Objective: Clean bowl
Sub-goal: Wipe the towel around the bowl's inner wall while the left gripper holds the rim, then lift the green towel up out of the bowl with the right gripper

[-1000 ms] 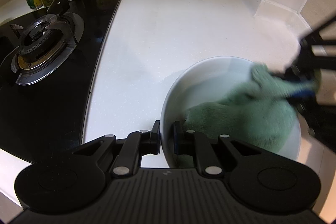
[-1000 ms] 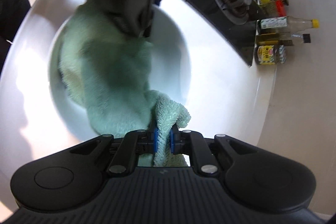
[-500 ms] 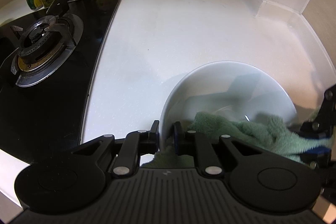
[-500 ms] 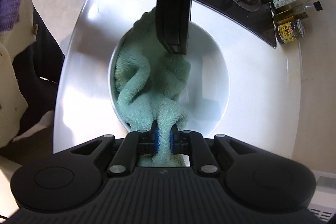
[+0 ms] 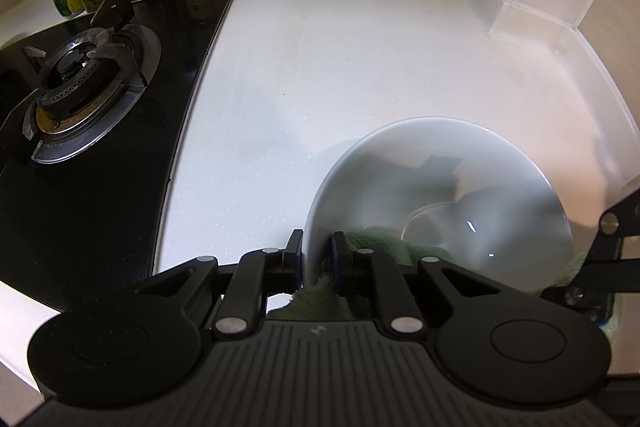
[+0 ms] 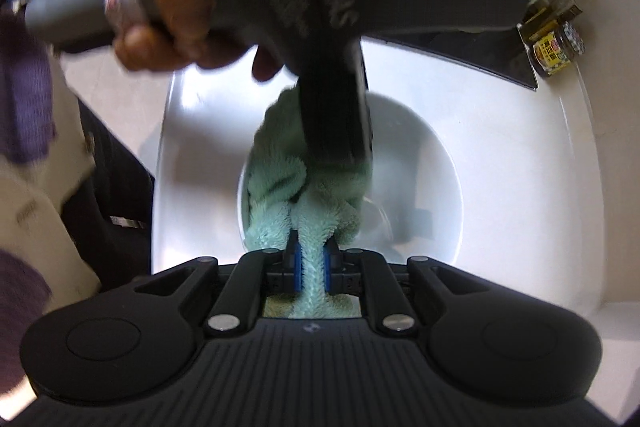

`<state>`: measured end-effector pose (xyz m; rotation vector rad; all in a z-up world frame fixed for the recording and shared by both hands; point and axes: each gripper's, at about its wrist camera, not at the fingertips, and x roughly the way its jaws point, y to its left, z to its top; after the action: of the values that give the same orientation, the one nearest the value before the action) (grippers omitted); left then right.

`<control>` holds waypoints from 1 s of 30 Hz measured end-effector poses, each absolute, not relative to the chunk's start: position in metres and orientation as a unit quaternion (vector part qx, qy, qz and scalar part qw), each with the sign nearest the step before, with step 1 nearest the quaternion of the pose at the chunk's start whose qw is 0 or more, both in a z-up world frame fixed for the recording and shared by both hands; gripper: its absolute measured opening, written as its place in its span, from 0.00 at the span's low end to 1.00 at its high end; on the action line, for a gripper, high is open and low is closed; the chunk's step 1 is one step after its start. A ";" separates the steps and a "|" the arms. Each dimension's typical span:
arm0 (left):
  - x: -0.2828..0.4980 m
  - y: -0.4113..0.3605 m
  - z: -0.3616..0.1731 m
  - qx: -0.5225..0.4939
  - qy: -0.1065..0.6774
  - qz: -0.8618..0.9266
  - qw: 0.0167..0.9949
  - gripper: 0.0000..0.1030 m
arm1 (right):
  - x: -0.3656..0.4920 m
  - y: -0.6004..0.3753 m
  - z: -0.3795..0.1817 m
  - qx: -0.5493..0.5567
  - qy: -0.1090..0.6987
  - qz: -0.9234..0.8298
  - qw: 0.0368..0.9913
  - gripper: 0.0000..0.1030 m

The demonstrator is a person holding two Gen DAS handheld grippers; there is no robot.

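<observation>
Bowl (image 5: 436, 187) sits upright on the counter (image 5: 340, 67), mouth up, glossy white. Left gripper (image 5: 316, 255) straddles its rim, jaws just been easing apart, not pressing. Right gripper (image 6: 311, 263) pinches a fuzzy green cloth (image 6: 280, 163) inside.

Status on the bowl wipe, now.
Left gripper jaws straddling bowl rim, just been opening. Right gripper shut on green cloth, draped into bowl. Nothing in the way.

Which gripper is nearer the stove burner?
Left. The left gripper straddles the bowl rim on the burner side; the right gripper holds the towel at the far rim.
</observation>
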<state>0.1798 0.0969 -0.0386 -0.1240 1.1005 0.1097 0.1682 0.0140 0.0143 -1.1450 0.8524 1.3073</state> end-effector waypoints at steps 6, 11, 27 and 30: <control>0.180 0.100 -0.039 -0.067 0.523 0.054 0.848 0.14 | 0.204 -0.002 0.022 -0.289 0.438 0.571 0.631 0.08; 0.180 0.098 -0.039 -0.061 0.522 0.053 0.849 0.13 | 0.237 -0.040 0.036 -0.177 0.466 0.542 0.676 0.08; 0.177 0.098 -0.040 -0.058 0.516 0.049 0.853 0.13 | 0.280 -0.055 0.102 -0.305 0.282 0.473 0.777 0.08; 0.177 0.098 -0.040 -0.055 0.516 0.047 0.853 0.13 | 0.287 -0.029 0.072 -0.341 0.305 0.531 0.714 0.08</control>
<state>0.1765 0.0979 -0.0396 -0.1152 1.0865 0.0995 0.2865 -0.0289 0.0724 -0.7556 0.6754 1.1759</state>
